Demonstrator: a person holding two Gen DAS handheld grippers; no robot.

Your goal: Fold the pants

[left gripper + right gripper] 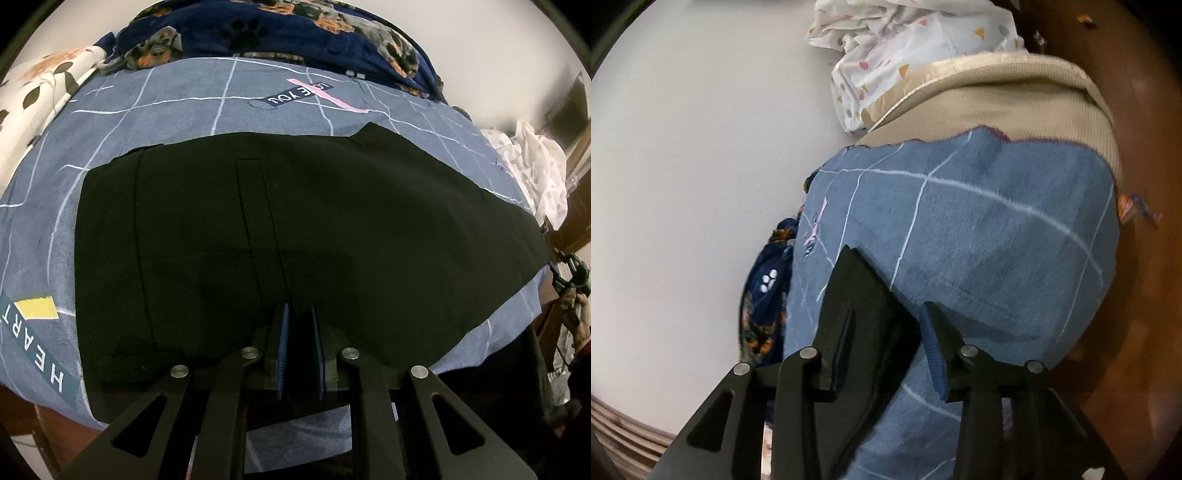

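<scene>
Black pants (295, 221) lie flat across a blue checked bed sheet (155, 110) and fill the middle of the left wrist view. My left gripper (298, 314) stands at their near edge, its blue pads close together and pinching a fold of the black cloth. In the right wrist view the pants' end (864, 295) lies draped against the left finger of my right gripper (888, 314). Its jaws stand apart, and the right blue pad (934, 354) is clear of the cloth. That gripper also shows at the far right of the left wrist view, held by a hand (576, 314).
A navy dog-print blanket (295, 33) is bunched along the back of the bed. White patterned cloth (905, 55) and a beige blanket (997, 103) lie past the sheet's end. A spotted pillow (44, 85) sits at the far left. Wooden floor (1145, 295) borders the bed.
</scene>
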